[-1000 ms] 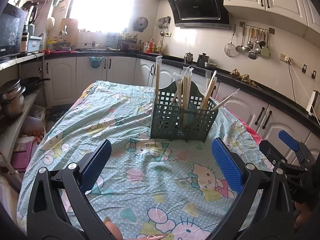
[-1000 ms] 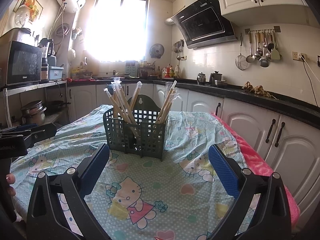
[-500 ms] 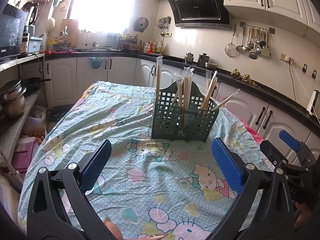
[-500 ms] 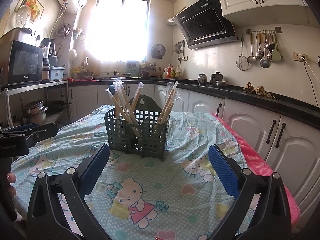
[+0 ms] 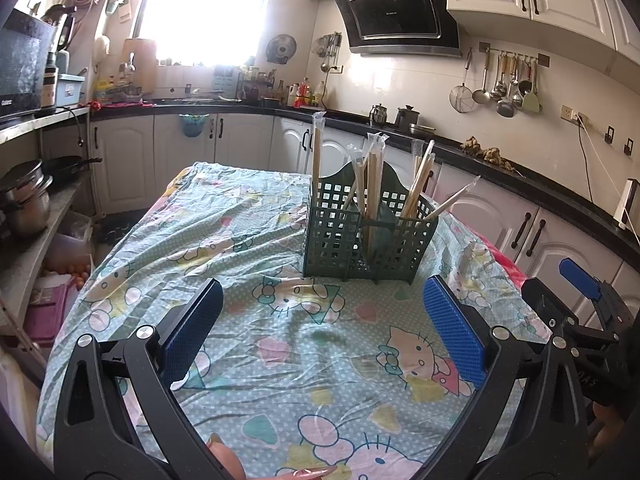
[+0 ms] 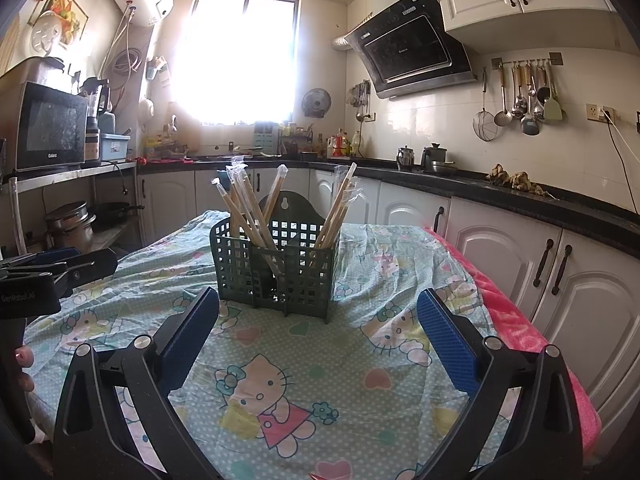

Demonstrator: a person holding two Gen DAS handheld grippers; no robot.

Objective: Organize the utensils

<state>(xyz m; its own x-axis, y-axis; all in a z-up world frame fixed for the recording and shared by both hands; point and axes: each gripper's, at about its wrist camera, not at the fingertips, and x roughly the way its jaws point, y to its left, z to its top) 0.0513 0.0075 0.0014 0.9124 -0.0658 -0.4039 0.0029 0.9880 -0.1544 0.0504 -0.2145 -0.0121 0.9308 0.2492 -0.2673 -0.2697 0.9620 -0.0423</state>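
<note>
Nothing's really moved since a second ago: left gripper (image 5: 322,324) and right gripper (image 6: 318,334) both hover spread wide, pinching nothing, just short of the green basket (image 6: 276,268). Basket sits mid-tablecloth (image 6: 320,380), wrapped chopsticks (image 6: 244,216) standing inside it.

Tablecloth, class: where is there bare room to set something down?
Free: tablecloth between the open right gripper and green basket, and left of the basket. Crowded: the basket's compartments, full of wrapped chopsticks.

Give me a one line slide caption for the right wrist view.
Open right gripper faces a green utensil caddy of wrapped chopsticks on a Hello Kitty tablecloth.
</note>
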